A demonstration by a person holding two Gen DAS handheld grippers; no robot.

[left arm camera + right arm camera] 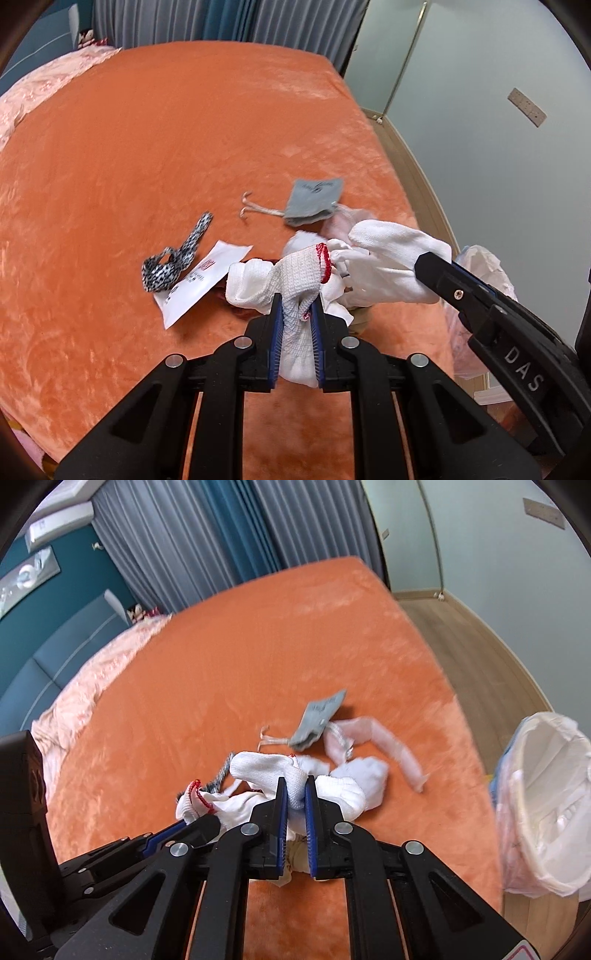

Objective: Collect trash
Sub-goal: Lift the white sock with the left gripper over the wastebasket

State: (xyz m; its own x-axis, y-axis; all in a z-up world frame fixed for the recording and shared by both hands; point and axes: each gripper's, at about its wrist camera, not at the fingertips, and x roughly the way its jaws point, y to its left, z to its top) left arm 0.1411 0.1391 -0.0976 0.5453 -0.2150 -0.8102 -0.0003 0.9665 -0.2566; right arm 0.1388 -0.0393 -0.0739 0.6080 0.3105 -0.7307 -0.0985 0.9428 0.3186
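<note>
Trash, a white knit glove [295, 280], hangs pinched between both tools, the left gripper [297, 314] and right gripper [295, 794] each clamped on it. Beyond their tips, a grey pouch [314, 203] and paper packet [201, 280] remain on the orange bed [166, 147]. The lined bin [546, 805], right of the right gripper, looks nearly empty, so most collecting seems left.

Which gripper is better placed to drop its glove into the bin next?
Right. The right gripper already grips a white glove, and the lined bin stands on its side, beyond the bed edge.
</note>
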